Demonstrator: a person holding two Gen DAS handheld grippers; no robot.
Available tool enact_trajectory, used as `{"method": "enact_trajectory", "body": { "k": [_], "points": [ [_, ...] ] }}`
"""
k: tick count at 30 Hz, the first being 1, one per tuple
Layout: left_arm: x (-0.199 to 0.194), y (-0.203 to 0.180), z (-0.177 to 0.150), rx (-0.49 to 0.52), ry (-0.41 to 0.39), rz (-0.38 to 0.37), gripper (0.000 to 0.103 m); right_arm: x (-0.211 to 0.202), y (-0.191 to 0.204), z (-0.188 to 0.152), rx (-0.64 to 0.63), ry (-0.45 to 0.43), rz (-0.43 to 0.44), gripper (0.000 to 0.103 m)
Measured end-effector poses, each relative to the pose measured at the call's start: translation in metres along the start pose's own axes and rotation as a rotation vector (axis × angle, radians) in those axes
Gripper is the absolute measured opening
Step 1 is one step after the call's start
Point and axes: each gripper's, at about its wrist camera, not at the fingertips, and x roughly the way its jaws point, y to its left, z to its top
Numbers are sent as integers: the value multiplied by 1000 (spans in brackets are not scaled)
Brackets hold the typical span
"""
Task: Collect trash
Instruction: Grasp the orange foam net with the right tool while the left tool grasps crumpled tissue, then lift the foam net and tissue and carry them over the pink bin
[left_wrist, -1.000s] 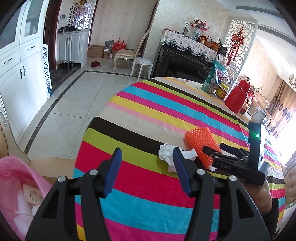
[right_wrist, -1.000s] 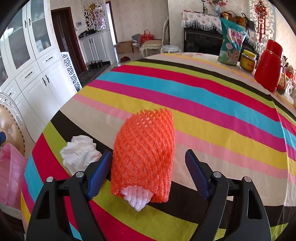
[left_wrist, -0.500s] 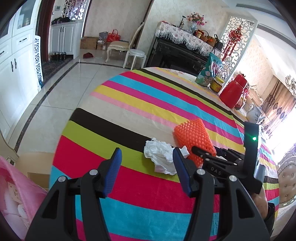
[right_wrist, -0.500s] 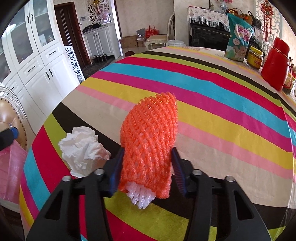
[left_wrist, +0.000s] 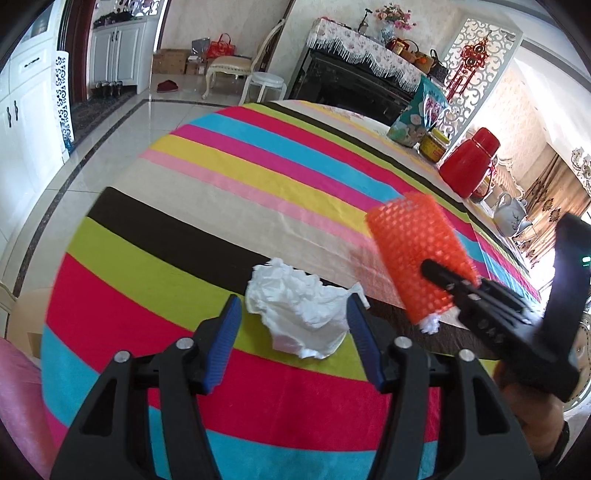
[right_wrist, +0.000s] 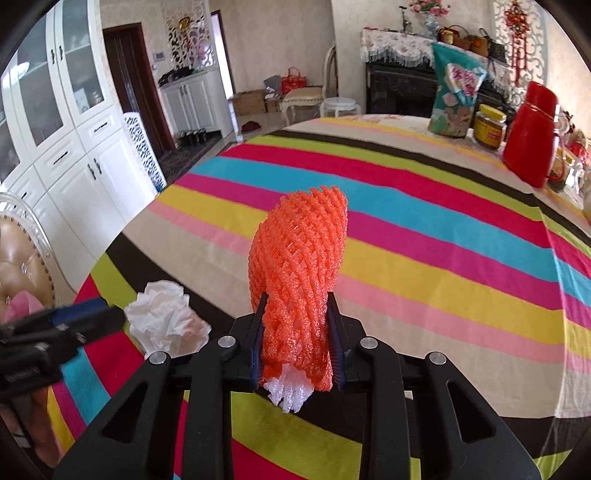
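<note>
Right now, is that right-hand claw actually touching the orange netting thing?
Touching. The right wrist view shows the right gripper with both blue pads pressed into the orange foam net, pinching its lower end narrow.

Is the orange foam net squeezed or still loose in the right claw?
Squeezed. The right claw is shut on the orange foam net, whose lower end is pinched narrow between the blue pads.

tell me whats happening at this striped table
A person is clearing trash with handheld tongs in each hand. The right tongs are shut on an orange foam net sleeve, squeezing it. The left tongs are opening around a crumpled white tissue that lies on the striped tablecloth, not yet gripping it. A pink bag shows at the table's edge.
</note>
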Motion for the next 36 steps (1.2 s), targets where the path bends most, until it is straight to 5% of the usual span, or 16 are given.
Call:
{"method": "enact_trajectory", "body": {
  "k": [6,14,21,23,36],
  "points": [
    [25,-18,-1,14,27,57,81,-18,-16,8,45,-46,-11,28],
    [49,-39,-1,118,43,172,82,-26,-22,12,61,-63,-12,28],
    [53,-35,-1,154,61,197,30,-26,-19,12,54,-61,-5,28],
    [51,-34,0,157,64,187,23,-25,-18,12,54,-60,-4,28],
    [10,-25,-1,126,5,126,20,-26,-10,13,30,-65,13,28]
  ]
}}
